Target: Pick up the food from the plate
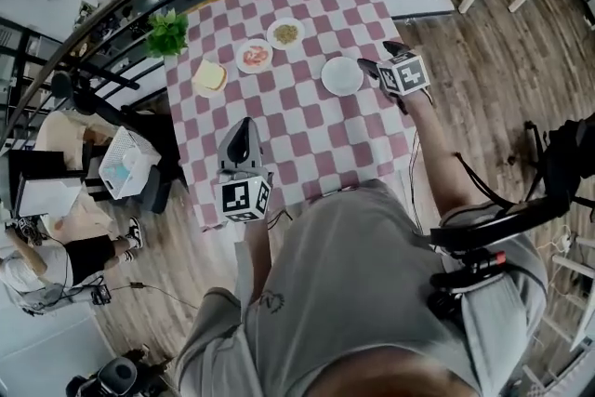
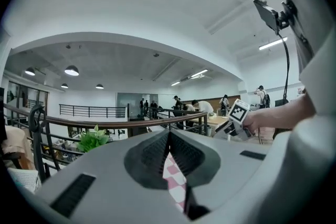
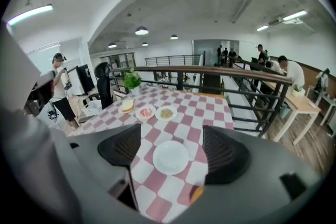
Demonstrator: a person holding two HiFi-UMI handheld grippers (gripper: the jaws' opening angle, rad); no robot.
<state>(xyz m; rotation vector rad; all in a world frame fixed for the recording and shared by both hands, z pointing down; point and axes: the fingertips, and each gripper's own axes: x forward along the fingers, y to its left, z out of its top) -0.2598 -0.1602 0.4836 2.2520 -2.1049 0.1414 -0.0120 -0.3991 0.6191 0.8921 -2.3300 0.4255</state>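
Jaws on your left gripper [image 1: 244, 130] are sitting together, empty; your right gripper [image 1: 371, 69] is holding its jaws apart before an empty plate [image 1: 342, 76]. Food [image 1: 210, 75], beyond both on the tabletop [image 1: 316, 137], is waiting: nothing picked yet.

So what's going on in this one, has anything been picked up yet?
A person stands at a checked table with a gripper in each hand. Nothing is picked up yet. The right gripper hangs open beside an empty white plate. The left gripper is shut on nothing, over the table's near part. Farther back lie bread, a red food and a brownish food.
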